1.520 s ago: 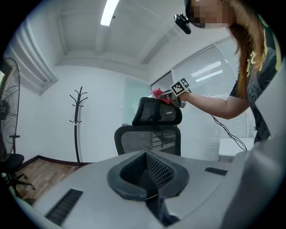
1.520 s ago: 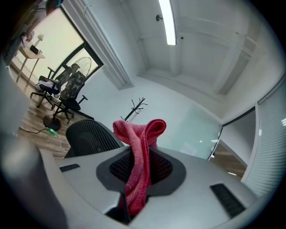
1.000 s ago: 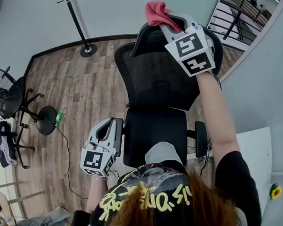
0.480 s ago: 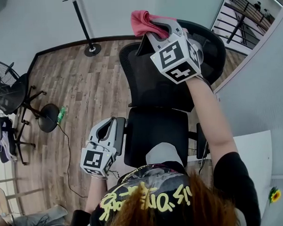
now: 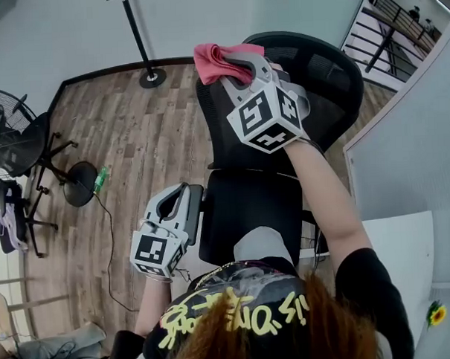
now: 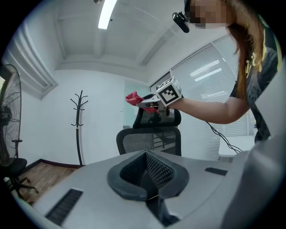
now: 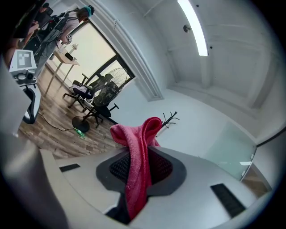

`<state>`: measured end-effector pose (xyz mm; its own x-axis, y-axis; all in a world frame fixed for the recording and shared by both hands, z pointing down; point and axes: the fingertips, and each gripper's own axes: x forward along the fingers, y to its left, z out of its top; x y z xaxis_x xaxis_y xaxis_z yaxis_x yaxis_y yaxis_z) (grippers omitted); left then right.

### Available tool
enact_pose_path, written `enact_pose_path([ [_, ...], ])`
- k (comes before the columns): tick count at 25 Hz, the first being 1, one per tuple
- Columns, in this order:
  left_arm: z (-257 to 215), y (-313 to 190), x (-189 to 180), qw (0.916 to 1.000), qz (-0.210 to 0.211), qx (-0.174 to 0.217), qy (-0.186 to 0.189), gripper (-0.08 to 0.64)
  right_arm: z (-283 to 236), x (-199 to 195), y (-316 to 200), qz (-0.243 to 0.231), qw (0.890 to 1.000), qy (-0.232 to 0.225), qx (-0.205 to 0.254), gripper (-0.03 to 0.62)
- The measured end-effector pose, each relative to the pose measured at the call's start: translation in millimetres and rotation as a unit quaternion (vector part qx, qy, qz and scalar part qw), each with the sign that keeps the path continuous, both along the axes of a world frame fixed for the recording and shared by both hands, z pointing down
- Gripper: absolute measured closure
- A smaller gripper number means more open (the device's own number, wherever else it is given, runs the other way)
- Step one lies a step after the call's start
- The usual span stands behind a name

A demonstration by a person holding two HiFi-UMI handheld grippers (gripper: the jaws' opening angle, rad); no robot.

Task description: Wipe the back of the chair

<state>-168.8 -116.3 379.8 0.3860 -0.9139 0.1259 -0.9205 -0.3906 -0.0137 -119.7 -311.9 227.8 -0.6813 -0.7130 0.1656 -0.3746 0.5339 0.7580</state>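
Room: a wooden floor (image 5: 126, 142) and pale walls are seen, with a coat stand (image 5: 139, 37) at the far side and a fan (image 5: 4, 140) at the left.
Chair: the black mesh chair (image 5: 249, 211) is placed with its seat toward the person. Its back (image 5: 226, 130) is upright and the headrest (image 5: 317, 67) sits above.
Right gripper: the right gripper (image 5: 233, 65) is raised to the back's upper left corner, with its jaws clamped on the cloth.
Left gripper: the left gripper (image 5: 185, 195) is held low beside the seat's left edge, jaws together and nothing between them.
Cloth: the pink cloth (image 5: 211, 59) is pinched mid-length, its bunched end at the back's top edge. Firm contact cannot be told.
Change: over the last second the cloth has been carried leftward along the top, from near the headrest to the corner. The left gripper is unmoved.
Meaning: a pass along the top edge is judged nearly done. The wide mesh panel below is judged still to be wiped.
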Motion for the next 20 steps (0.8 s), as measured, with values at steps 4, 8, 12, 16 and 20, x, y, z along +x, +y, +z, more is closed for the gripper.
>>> enact_pose_path([
  [4, -2, 4, -2, 1.0, -0.001, 0.002, 0.001, 0.566, 17, -9, 12, -0.01, 1.0, 0.006, -0.011, 0.531],
  [8, 2, 5, -2, 1.0, -0.003, 0.002, 0.002, 0.566, 44, -15, 17, -0.016, 0.999, 0.019, -0.027, 0.531],
  [12, 2, 6, -4, 1.0, -0.005, 0.002, 0.001, 0.566, 65, -21, 18, -0.018, 0.999, 0.024, -0.041, 0.531],
  [16, 0, 8, -6, 1.0, -0.006, 0.001, 0.003, 0.566, 86, -22, 22, -0.019, 0.996, 0.029, -0.077, 0.531],
  [20, -1, 7, -6, 0.9999, -0.004, -0.004, 0.01, 0.566, 105, -13, 16, -0.002, 0.995, 0.028, -0.1, 0.531],
])
